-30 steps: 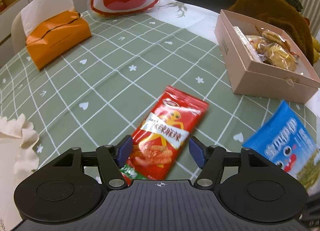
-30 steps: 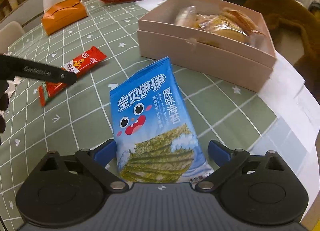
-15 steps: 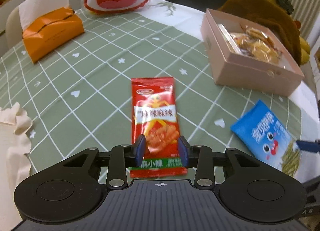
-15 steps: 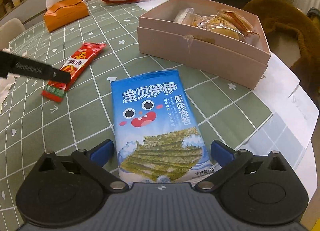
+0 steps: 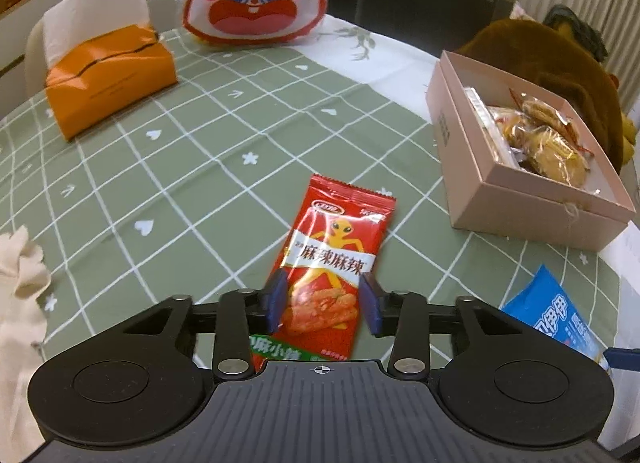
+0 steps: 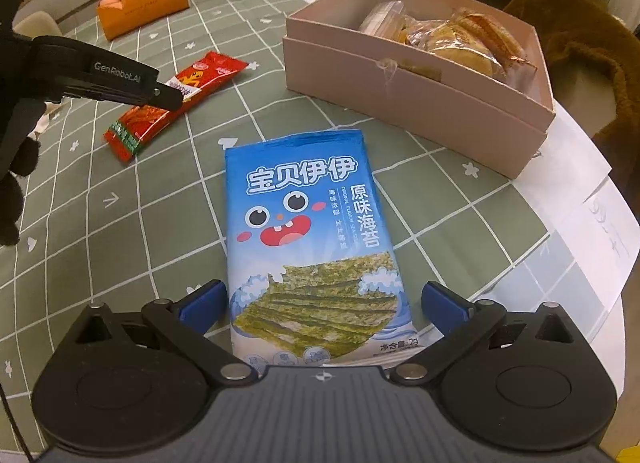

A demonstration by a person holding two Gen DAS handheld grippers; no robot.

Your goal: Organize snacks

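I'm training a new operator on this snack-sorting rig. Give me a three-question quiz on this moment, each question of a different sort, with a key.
1. True or false: the left gripper is shut on the red snack packet.
2. Multiple choice: the blue seaweed packet lies (A) inside the pink box, (B) on the tablecloth between the open fingers of the right gripper, (C) on the orange tissue box.
3. Fill in: the pink box already holds wrapped ____.

Key: 1 true; 2 B; 3 snacks.
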